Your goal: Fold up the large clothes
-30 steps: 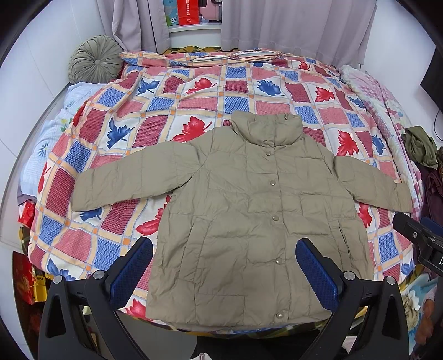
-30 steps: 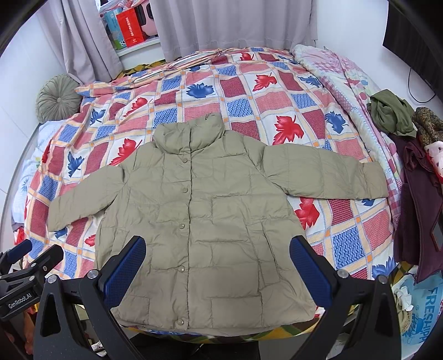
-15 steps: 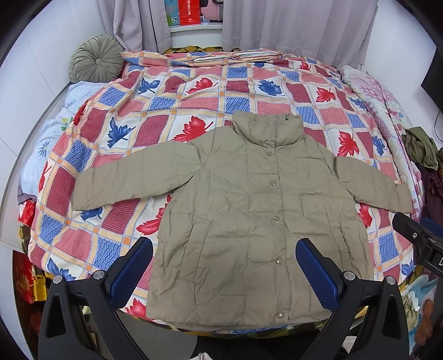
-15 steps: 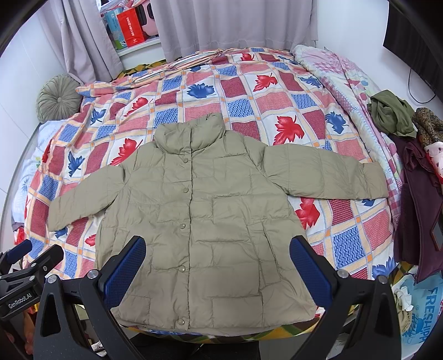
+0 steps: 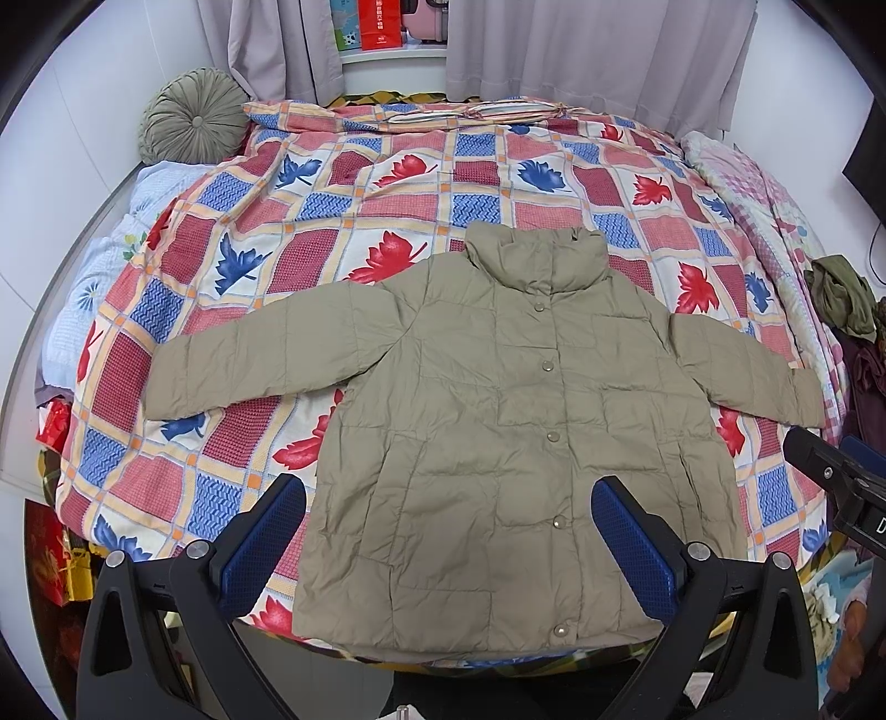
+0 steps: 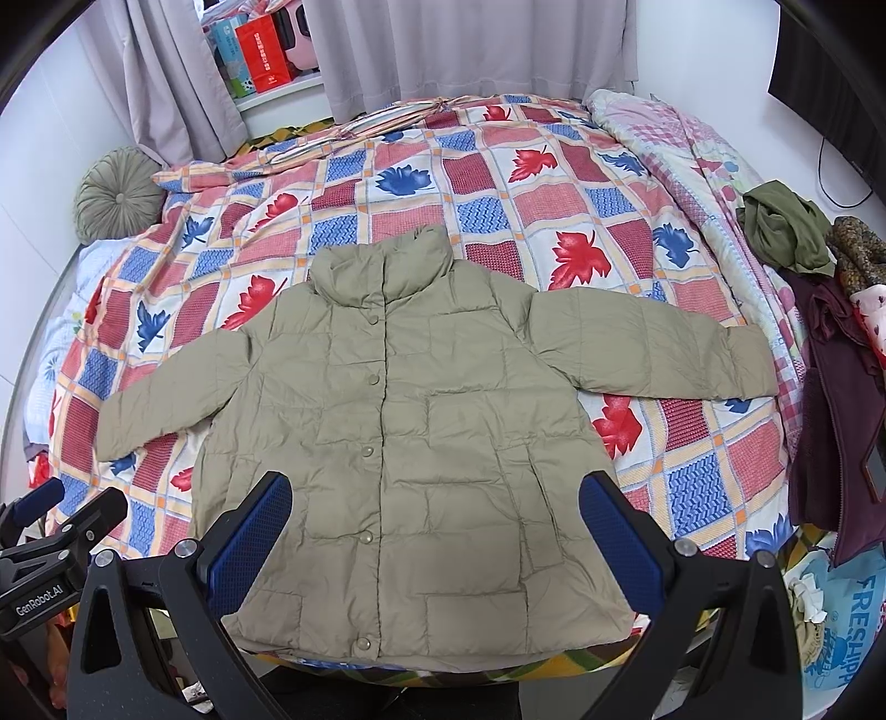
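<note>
The jacket [image 5: 498,432] lies flat on the quilt [image 5: 343,221], front up and snapped shut, collar toward the curtains [image 5: 598,50], both sleeves stretched out to the sides and its hem at the near edge of the bed. The left gripper [image 5: 448,540] hangs above the hem with its blue-padded fingers [image 5: 263,545] spread wide, holding nothing and not touching the cloth. The right gripper [image 6: 434,534] is the same: fingers wide apart over the lower part of the jacket, empty.

The left wrist view catches the right gripper at its right edge and, down at its left, red packaging beside the bed. The right wrist view shows the left gripper [image 6: 50,531] at its lower left, plus a heap of clothes [image 6: 819,310] along the bed's right side and a blue bag [image 6: 853,626] below them. A round cushion [image 5: 191,113] sits at the far left corner in both.
</note>
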{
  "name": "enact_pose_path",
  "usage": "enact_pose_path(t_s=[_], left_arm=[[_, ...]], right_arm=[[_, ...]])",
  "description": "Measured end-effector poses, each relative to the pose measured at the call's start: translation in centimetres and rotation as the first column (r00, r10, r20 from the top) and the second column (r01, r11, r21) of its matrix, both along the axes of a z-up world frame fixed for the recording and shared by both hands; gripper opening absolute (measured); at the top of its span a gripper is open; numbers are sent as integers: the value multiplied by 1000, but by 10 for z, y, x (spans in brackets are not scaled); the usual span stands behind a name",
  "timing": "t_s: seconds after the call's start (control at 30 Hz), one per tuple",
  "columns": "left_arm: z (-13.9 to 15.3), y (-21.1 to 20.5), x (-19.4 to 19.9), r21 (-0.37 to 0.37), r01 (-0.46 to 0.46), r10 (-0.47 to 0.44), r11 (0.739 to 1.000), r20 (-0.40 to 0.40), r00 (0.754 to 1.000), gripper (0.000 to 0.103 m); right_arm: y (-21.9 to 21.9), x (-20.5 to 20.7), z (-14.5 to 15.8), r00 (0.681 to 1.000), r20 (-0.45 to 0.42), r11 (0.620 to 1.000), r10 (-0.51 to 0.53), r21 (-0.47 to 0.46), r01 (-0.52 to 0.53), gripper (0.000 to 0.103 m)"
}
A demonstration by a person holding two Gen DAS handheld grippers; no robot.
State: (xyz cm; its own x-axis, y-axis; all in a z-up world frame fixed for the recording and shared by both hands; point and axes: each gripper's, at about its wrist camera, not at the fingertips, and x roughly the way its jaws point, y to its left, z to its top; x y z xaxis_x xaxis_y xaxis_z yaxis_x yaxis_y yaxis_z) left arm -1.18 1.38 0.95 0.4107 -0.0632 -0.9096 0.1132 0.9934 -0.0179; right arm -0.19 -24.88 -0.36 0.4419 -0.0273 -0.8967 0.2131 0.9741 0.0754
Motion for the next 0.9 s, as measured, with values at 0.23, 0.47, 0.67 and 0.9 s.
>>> enact_pose_path(t_s=[0.23,0.47,0.67,0.9], left_arm=[[0,0,0,0,1,-1,1000,0,1000,103],[0,0,0,-1,1,-1,1000,1,1000,103],[0,0,0,-1,1,-1,1000,1,1000,103],[0,0,0,-2,1,-1,1000,0,1000,103]], right_arm=[[0,0,-1,1000,-1,1000,1,0,-1,103],[1,1,-1,1000,-2,1000,1,0,-1,103],[1,1,-1,1000,-1,1000,1,0,-1,103],[1,1,-1,1000,-1,1000,0,0,0,103]])
